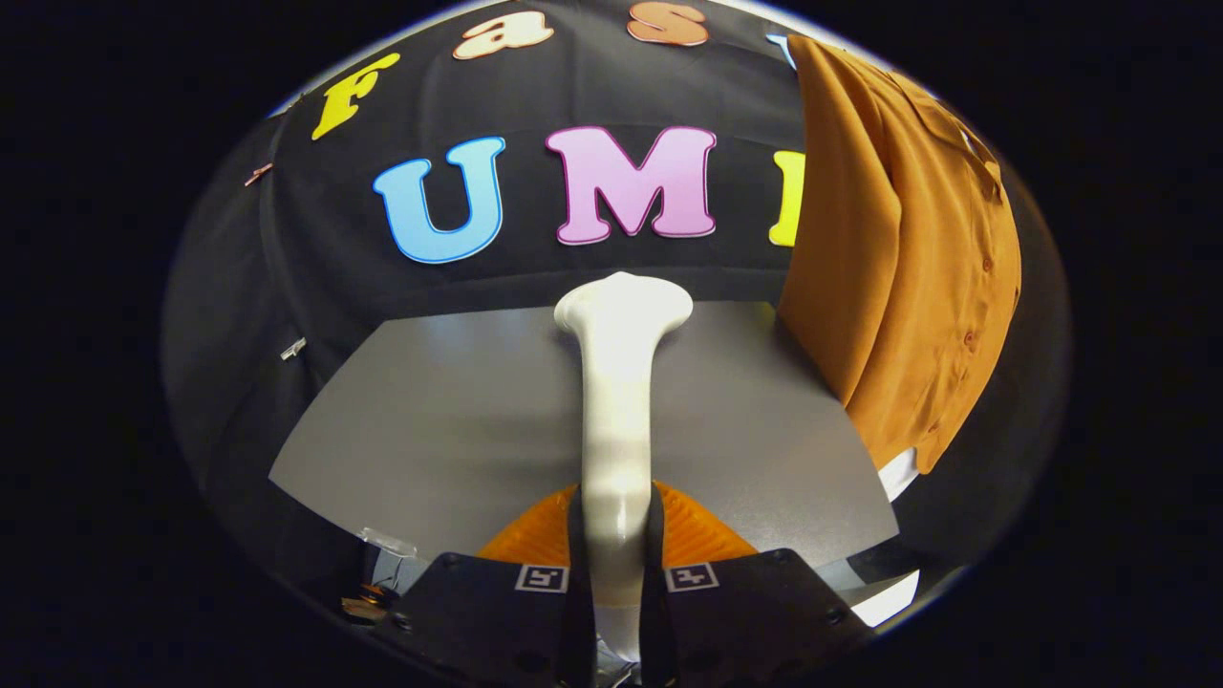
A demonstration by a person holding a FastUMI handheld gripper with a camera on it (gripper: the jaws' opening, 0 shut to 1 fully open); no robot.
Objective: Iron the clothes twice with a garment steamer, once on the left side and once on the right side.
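White steamer (pixel 619 401) clamped in hand-held gripper (pixel 617 535), orange shirt (pixel 898 258) hanging

One garment steamer (pixel 619 401), white, stood clamped between the two fingers (pixel 577 535) of one gripper (pixel 617 545). One orange shirt (pixel 898 277) hung beyond and to the right. One grey table (pixel 439 420) lay beneath. Two square markers (pixel 542 578) sat on the gripper body, one per side. One ribbed orange piece (pixel 702 535) showed behind the fingers.

Black cloth wall (pixel 287 287) behind a grey tabletop (pixel 430 420) (matte, evenly lit), possibly clips pinning the cloth.
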